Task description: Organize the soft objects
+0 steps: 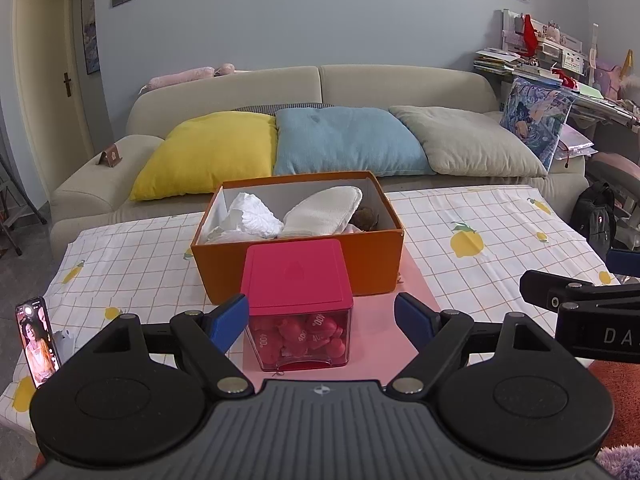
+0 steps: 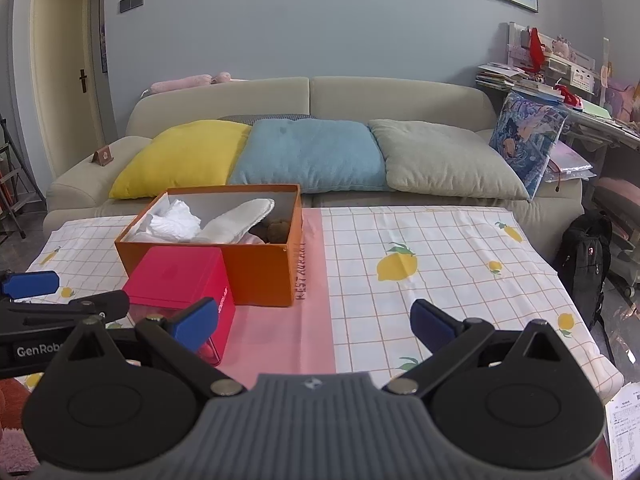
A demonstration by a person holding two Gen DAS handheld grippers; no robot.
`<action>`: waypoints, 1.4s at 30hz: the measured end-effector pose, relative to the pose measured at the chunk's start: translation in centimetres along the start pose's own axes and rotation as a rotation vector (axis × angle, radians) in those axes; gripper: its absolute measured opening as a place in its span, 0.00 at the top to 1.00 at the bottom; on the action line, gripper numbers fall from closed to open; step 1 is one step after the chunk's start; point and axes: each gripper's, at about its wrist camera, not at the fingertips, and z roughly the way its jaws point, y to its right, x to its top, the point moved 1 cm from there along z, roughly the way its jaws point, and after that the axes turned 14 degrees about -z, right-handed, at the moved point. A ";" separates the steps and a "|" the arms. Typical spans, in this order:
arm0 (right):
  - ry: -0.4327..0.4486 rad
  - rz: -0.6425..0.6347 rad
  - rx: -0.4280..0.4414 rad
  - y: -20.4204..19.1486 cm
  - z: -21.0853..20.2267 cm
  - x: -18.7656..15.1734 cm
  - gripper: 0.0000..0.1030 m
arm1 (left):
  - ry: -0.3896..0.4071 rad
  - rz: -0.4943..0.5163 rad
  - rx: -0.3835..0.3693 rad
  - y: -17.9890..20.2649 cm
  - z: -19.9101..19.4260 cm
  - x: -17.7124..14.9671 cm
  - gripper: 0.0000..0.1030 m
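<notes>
both grippers spread wide, holding nothing: left gripper (image 1: 322, 320) straddles one red-lidded container (image 1: 298, 304) touching one orange box (image 1: 298, 236) holding three soft items, right gripper (image 2: 314, 326) over bare tablecloth (image 2: 440, 264), right half open to the edge.

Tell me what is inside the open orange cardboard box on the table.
Inside the orange cardboard box lie crumpled white paper, a folded white cloth pad and a small brown fuzzy object. Whatever lies beneath them is hidden.
</notes>
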 end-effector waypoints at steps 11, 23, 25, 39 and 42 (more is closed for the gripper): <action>-0.007 0.003 -0.001 0.1 0.1 -0.1 0.03 | 0.001 0.006 0.003 0.0 0.0 0.0 0.06; -0.008 0.003 -0.010 0.1 -0.1 -0.1 0.03 | -0.004 0.000 -0.006 -0.1 0.0 0.1 0.08; -0.008 0.003 -0.011 0.1 -0.1 -0.1 0.03 | -0.004 0.001 -0.005 -0.1 0.0 0.2 0.08; -0.021 0.007 -0.009 -0.2 0.1 -0.2 0.03 | -0.004 0.002 -0.006 -0.1 0.0 0.1 0.08; -0.024 0.009 -0.008 -0.2 0.2 -0.1 0.03 | -0.004 0.001 -0.006 -0.1 0.0 0.1 0.08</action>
